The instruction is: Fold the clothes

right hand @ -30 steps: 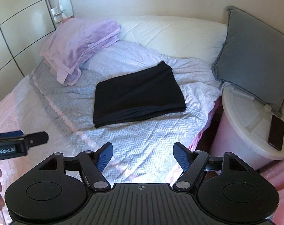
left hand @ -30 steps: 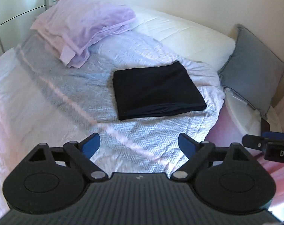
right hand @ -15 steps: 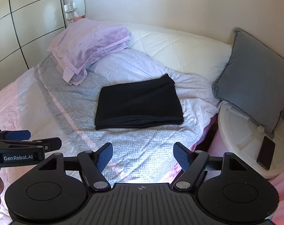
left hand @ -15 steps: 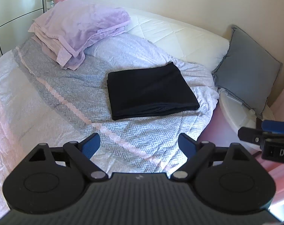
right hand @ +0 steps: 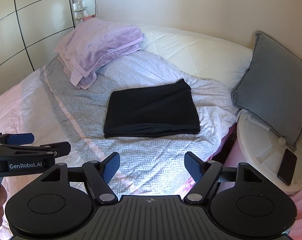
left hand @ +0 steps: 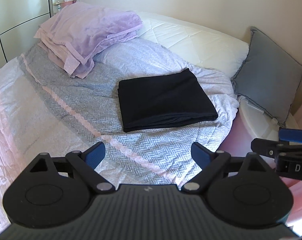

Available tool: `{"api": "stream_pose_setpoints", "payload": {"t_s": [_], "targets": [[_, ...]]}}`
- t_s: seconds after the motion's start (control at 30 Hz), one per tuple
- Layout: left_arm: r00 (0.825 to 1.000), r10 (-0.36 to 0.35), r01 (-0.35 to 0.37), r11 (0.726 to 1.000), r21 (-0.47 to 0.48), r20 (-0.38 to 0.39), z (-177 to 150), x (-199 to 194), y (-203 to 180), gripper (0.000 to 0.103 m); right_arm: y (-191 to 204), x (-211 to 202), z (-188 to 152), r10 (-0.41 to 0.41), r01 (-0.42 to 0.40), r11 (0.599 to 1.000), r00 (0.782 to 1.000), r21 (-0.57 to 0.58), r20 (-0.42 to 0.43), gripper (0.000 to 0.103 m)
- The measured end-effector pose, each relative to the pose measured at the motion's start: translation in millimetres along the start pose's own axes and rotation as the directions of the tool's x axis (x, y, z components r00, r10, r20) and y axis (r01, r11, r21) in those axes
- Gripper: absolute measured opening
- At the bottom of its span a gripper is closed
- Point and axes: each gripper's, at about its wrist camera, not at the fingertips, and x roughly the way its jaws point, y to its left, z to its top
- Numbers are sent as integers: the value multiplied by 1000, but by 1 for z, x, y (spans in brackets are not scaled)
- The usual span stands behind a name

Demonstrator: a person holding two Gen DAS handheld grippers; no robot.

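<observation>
A black garment (left hand: 163,100) lies folded into a flat rectangle on the grey herringbone bedspread (left hand: 75,100); the right wrist view shows it too (right hand: 151,112). My left gripper (left hand: 148,152) hovers short of the garment's near edge, its jaws opening with nothing between them. My right gripper (right hand: 152,160) is also open and empty, well back from the garment. Each gripper shows in the other's view: the right gripper (left hand: 286,140) at the right edge, the left gripper (right hand: 31,144) at the left edge, with a hand below it.
Lilac pillows (left hand: 87,38) are stacked at the bed's far left. A white quilted pillow (right hand: 195,48) lies along the wall. A grey cushion (right hand: 274,84) leans over a round white bedside table (right hand: 250,132) that bears a dark phone (right hand: 286,166). Wardrobe doors (right hand: 27,20) stand left.
The right gripper has rolled a little, so the bed and garment now sit more level in its view. The garment itself has not moved, and both grippers stay empty.
</observation>
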Motion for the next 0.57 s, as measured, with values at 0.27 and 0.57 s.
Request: {"api": "stream_pose_setpoints", "payload": {"t_s": [0.27, 0.57], "targets": [[1000, -2, 2, 1000, -1, -1, 5, 7, -6, 91, -7, 8, 5, 3, -3, 1000, 1000, -1, -10, 74], [1000, -3, 3, 1000, -10, -2, 7, 15, -12, 91, -14, 15, 9, 0, 0, 1000, 1000, -10, -28, 74]]}}
